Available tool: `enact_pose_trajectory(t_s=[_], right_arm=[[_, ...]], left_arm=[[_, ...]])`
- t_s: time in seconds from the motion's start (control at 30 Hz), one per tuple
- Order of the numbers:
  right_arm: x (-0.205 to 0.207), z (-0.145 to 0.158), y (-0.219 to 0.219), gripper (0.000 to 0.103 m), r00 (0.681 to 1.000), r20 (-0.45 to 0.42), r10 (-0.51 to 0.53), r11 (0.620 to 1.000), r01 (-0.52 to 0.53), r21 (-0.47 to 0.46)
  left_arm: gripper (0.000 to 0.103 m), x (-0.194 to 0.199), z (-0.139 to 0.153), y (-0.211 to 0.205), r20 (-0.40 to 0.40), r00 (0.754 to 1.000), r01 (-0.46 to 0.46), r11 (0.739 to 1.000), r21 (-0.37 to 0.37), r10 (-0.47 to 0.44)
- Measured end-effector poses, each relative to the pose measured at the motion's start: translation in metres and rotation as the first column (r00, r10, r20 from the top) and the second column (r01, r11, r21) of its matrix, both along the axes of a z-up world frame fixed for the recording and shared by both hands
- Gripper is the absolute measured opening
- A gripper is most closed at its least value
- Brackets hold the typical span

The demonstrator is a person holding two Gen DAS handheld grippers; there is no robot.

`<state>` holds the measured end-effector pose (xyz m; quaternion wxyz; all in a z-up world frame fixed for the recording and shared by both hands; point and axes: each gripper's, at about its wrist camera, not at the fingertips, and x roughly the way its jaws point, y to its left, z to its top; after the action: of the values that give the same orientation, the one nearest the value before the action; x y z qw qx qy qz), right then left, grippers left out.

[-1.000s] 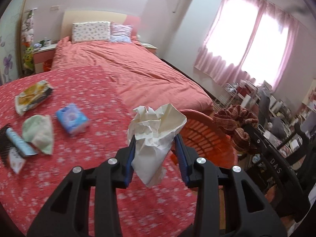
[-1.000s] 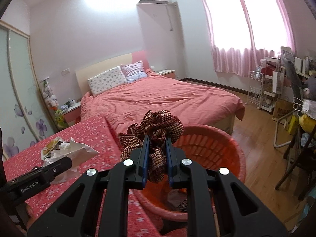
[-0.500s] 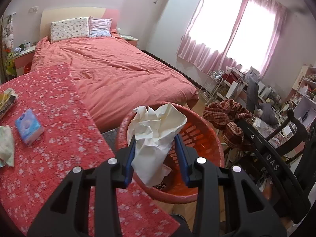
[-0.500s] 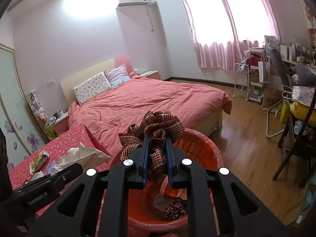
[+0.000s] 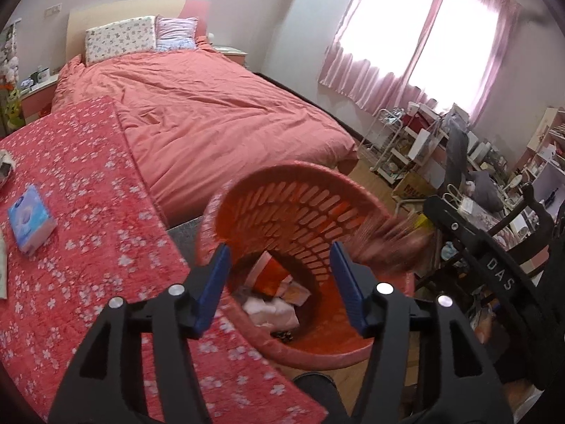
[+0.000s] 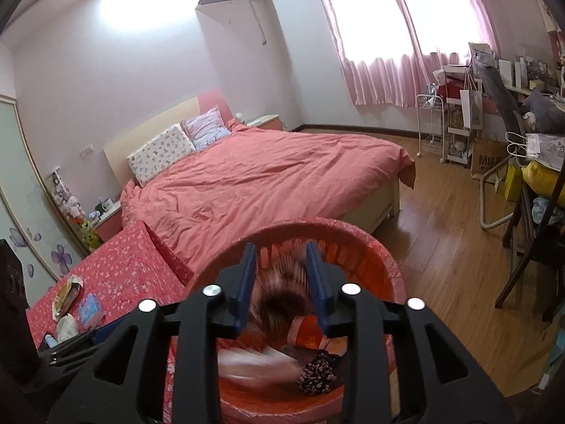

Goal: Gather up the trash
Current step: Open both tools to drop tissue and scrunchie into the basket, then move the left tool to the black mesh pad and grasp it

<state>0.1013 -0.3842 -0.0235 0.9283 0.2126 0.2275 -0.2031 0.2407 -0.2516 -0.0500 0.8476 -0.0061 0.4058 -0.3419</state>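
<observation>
Both loads being dropped into the round orange slotted plastic basket (image 5: 300, 212).
Left gripper (image 5: 279, 282) jaws opening, nothing between; right gripper (image 6: 282, 282) jaws opening, blurred brown woven cloth (image 6: 282, 293) falling between them. Left on the red floral tabletop (image 5: 88, 212): blue tissue pack (image 5: 31, 224), crumpled wrappers (image 6: 65, 293).
</observation>
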Motion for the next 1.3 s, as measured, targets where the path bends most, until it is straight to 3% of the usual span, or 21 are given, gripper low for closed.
enact_pose_trajectory(t_s=[0.5,0.87,1.07,1.3], right_arm=[[0.007,0.002,0.021,0.04,0.996,-0.061,0.057,0.997,-0.059,-0.042],[0.017,0.004,0.059,0.04,0.983,-0.098,0.155,0.984,-0.162,-0.076],[0.026,0.005,0.095,0.04,0.964,-0.117,0.238,0.964,-0.249,-0.089],[0.034,0.006,0.134,0.044,0.937,-0.131,0.325,0.935,-0.339,-0.105]], left_arm=[[0.065,0.004,0.001,0.083,0.067,0.987,-0.154,0.984,0.09,0.148],[0.065,0.011,0.003,0.158,0.077,0.958,-0.282,0.953,0.107,0.275],[0.065,0.014,0.011,0.216,0.101,0.923,-0.381,0.918,0.11,0.371],[0.065,0.022,0.008,0.306,0.123,0.842,-0.539,0.834,0.121,0.526]])
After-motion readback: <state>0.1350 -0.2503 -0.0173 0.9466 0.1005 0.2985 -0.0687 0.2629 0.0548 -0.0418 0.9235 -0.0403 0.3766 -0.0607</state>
